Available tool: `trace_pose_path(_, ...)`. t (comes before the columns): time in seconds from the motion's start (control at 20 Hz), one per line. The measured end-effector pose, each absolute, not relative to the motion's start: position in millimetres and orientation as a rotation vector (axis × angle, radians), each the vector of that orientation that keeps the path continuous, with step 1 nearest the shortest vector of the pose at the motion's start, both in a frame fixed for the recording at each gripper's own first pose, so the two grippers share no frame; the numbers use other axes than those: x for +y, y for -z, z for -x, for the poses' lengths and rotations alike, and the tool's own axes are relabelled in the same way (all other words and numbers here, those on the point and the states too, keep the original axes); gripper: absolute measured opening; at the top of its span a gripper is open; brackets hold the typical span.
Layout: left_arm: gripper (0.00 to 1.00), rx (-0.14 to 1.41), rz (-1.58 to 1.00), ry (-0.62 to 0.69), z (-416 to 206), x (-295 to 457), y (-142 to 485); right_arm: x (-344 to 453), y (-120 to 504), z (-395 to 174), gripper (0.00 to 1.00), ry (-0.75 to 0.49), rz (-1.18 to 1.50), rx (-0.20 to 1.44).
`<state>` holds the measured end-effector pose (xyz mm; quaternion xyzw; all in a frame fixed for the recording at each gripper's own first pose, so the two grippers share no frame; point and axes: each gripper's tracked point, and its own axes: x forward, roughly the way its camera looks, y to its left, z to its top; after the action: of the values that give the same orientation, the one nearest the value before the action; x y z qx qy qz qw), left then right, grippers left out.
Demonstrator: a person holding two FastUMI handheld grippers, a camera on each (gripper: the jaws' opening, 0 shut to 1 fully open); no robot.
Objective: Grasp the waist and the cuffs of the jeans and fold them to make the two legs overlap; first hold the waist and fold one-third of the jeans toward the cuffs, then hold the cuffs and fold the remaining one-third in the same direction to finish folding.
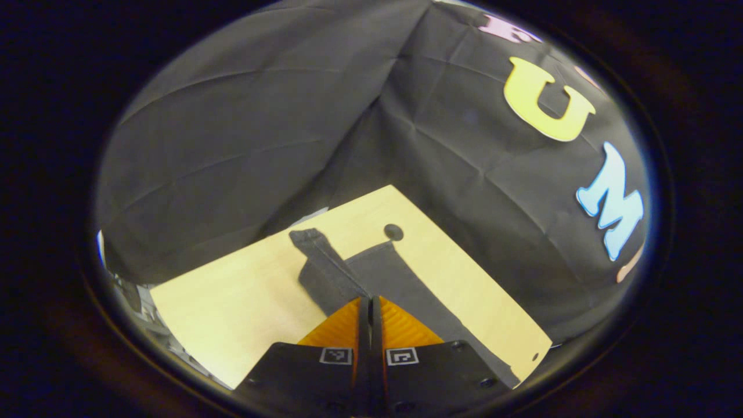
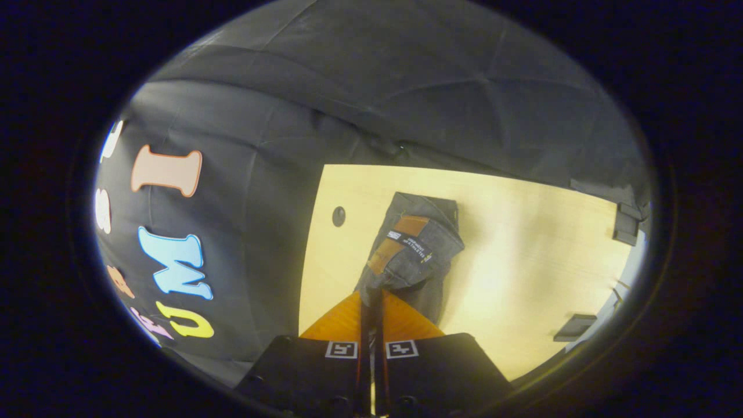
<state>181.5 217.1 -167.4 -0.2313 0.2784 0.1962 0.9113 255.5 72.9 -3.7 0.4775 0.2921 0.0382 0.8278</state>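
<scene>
The dark grey jeans (image 1: pixel 421 293) lie on the light wooden table (image 1: pixel 232 313). In the left gripper view one narrow leg (image 1: pixel 319 258) runs from my fingertips up and to the left, and a wider band runs off to the lower right. My left gripper (image 1: pixel 371 301) is shut, pinching the leg fabric at its tips. In the right gripper view the waist end of the jeans (image 2: pixel 415 244), with a brown patch (image 2: pixel 406 229), is bunched and lifted. My right gripper (image 2: pixel 371 296) is shut on that waist fabric.
A round dark hole (image 1: pixel 393 231) (image 2: pixel 339 216) sits in the table close to the jeans. Small black blocks (image 2: pixel 624 229) (image 2: pixel 574 328) lie at the table's far right edge in the right gripper view. Black cloth walls close in around the table.
</scene>
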Motion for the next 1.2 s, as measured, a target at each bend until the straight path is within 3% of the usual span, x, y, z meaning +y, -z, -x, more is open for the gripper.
trace_pose_path(0.2, 0.07, 0.674, 0.238, -0.370, -258.0, 213.5, 207.9, 97.2, 5.0, -306.2, 0.03, -0.054, -1.009, 0.624)
trace_pose_path(0.3, 0.12, 0.700, 0.033, -0.436, -278.8, 235.5, 222.0, 101.4, 17.6, -329.9, 0.02, -0.012, -0.969, 0.627)
trace_pose_path(0.4, 0.69, 0.716, -0.097, -0.486, -280.7, 255.5, 219.0, 104.4, 24.8, -350.3, 0.03, 0.005, -0.908, 0.591)
trace_pose_path(0.45, 0.97, 0.710, -0.085, -0.476, -281.2, 257.9, 218.9, 107.4, 15.7, -359.4, 0.08, -0.034, -0.908, 0.538)
trace_pose_path(0.6, 0.95, 0.669, 0.047, -0.438, -274.5, 255.4, 211.9, 97.2, 13.7, -369.1, 1.00, -0.002, -0.865, 0.475)
trace_pose_path(0.65, 0.95, 0.678, 0.072, -0.430, -270.0, 253.9, 207.3, 85.1, 20.0, -371.7, 0.95, 0.023, -0.844, 0.488)
trace_pose_path(0.7, 0.89, 0.667, 0.083, -0.417, -264.7, 257.5, 204.3, 76.4, 27.1, -369.9, 0.95, 0.039, -0.832, 0.502)
trace_pose_path(0.75, 0.96, 0.645, 0.089, -0.400, -266.7, 252.8, 201.8, 66.3, 28.8, -366.8, 0.95, 0.050, -0.833, 0.512)
trace_pose_path(1.05, 0.96, 0.500, 0.113, -0.291, -238.1, 218.8, 158.8, -11.9, 39.1, -349.0, 0.96, 0.126, -0.888, 0.525)
trace_pose_path(1.2, 0.96, 0.478, 0.136, -0.266, -195.2, 212.3, 139.1, -25.8, 58.4, -344.8, 0.96, 0.122, -0.936, 0.591)
